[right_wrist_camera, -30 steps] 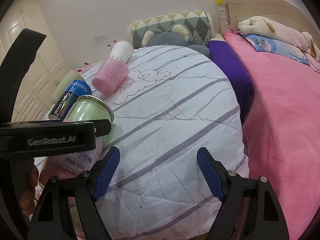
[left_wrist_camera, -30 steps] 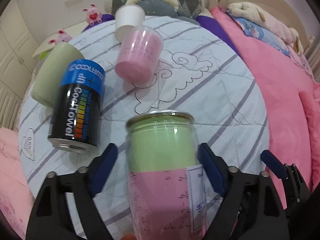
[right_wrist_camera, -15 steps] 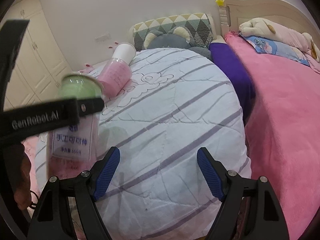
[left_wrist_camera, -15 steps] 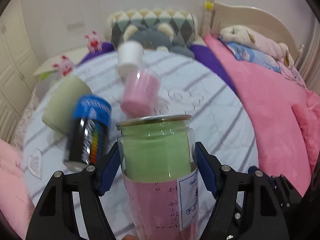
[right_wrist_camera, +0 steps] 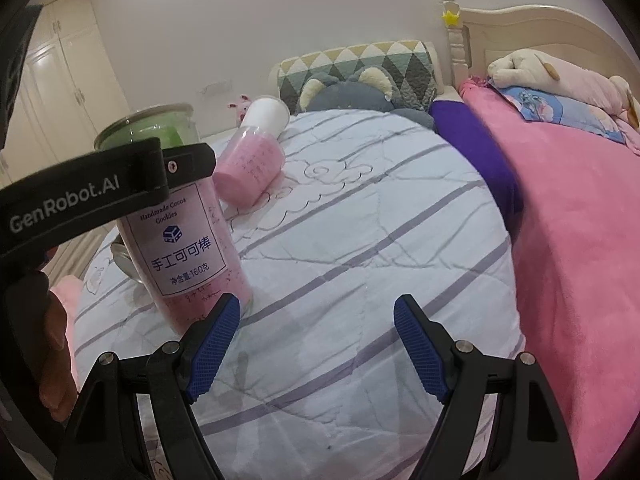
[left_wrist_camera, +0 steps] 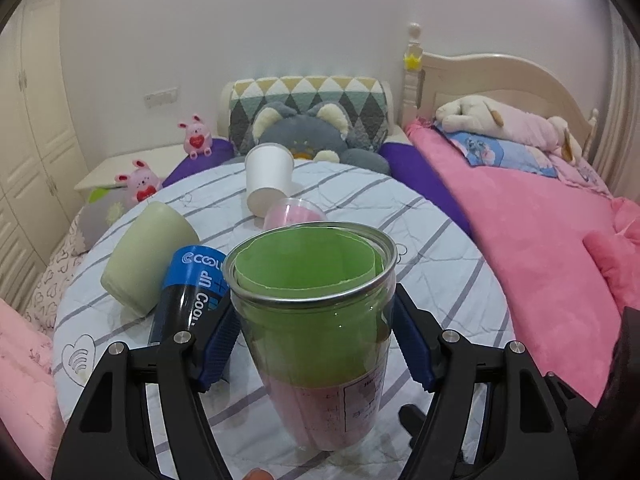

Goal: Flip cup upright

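Note:
My left gripper (left_wrist_camera: 316, 344) is shut on a clear cup (left_wrist_camera: 316, 320) with green and pink paper inside. The cup stands upright, mouth up, its base on the striped quilt (left_wrist_camera: 440, 264). The right wrist view shows the same cup (right_wrist_camera: 188, 240) upright at the left, with the left gripper's black arm (right_wrist_camera: 100, 192) across it. My right gripper (right_wrist_camera: 316, 340) is open and empty over the quilt (right_wrist_camera: 360, 240), right of the cup.
Lying on the quilt behind the cup are a blue and black can (left_wrist_camera: 188, 292), a pale green cup (left_wrist_camera: 148, 256), a pink-lined clear cup (right_wrist_camera: 250, 172) and a white paper cup (left_wrist_camera: 268, 180). A pink blanket (left_wrist_camera: 540, 240) covers the bed's right side. Pillows and plush toys lie at the headboard.
My left gripper closed on the cup, lifted it and turned it from lying on the quilt to standing upright on its base. The right gripper stayed open and nearly still.

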`<state>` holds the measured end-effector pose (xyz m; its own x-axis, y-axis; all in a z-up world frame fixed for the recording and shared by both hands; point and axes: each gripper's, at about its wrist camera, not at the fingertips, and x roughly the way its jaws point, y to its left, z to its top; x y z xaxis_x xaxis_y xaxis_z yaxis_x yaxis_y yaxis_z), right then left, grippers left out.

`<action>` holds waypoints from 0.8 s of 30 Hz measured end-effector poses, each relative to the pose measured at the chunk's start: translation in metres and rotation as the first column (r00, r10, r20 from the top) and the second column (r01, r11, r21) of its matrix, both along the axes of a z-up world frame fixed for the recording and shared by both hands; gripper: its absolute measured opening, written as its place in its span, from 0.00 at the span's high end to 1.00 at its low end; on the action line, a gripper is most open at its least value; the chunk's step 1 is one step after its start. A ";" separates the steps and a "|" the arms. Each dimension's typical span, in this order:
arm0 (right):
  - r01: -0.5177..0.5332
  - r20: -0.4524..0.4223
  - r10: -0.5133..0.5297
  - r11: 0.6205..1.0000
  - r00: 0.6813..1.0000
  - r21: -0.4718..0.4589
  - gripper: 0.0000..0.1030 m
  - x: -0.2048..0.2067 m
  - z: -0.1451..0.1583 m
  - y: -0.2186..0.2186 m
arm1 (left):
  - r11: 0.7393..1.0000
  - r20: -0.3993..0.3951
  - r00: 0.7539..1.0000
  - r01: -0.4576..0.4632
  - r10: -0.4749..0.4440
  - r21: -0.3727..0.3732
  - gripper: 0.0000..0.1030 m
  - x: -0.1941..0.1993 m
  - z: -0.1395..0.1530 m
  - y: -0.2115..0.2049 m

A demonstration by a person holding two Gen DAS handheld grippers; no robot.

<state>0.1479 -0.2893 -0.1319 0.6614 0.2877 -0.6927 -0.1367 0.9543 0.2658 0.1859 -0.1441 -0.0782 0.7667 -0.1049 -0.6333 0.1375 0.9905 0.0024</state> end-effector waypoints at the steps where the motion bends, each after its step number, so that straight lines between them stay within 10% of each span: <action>1: -0.004 -0.004 0.004 1.000 1.000 -0.002 0.22 0.000 -0.001 0.002 | 1.000 0.002 1.000 0.004 -0.004 -0.001 0.30 -0.002 0.000 0.000; 24: 0.010 0.045 -0.009 1.000 0.999 -0.018 0.22 -0.021 0.017 0.013 | 0.999 0.021 0.998 0.051 -0.051 0.001 0.05 -0.042 0.009 0.010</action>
<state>0.1271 -0.2768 -0.1148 0.6946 0.2690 -0.6673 -0.1392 0.9602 0.2421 0.1441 -0.1343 -0.0688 0.7738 -0.1441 -0.6168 0.1877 0.9822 0.0060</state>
